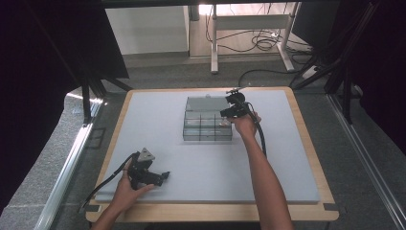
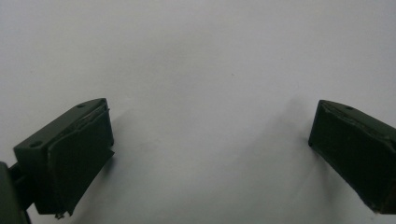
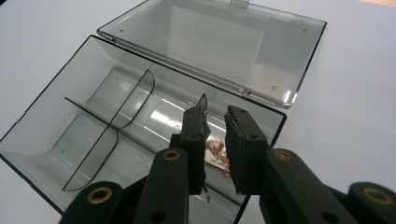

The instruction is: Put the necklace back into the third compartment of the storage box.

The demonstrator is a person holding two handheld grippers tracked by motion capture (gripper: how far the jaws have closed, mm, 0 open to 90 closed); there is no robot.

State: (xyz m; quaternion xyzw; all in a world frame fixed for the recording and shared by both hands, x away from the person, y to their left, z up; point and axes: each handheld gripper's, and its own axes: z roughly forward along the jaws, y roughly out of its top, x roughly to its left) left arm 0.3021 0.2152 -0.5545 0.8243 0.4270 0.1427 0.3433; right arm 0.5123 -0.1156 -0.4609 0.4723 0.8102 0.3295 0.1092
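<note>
A clear grey plastic compartment box (image 1: 208, 125) stands open at the middle of the mat, its lid (image 3: 210, 42) lying flat behind it. My right gripper (image 3: 217, 114) points down into the box's right end compartment. Its jaws stand a narrow gap apart and nothing is pressed between the pads. A small brown and white item (image 3: 217, 151) lies on the compartment floor just below that gap. In the high view the right gripper (image 1: 227, 112) is over the box's right edge. My left gripper (image 1: 165, 176) rests on the mat near the front left, jaws wide apart around bare mat (image 2: 210, 70).
The grey mat (image 1: 201, 167) covers a wooden-edged table (image 1: 306, 143). Thin clear dividers (image 3: 107, 121) split the box into several compartments, and those at its left look bare. Black frame posts (image 1: 86, 100) and dark curtains flank the table. A white desk (image 1: 249, 24) stands beyond.
</note>
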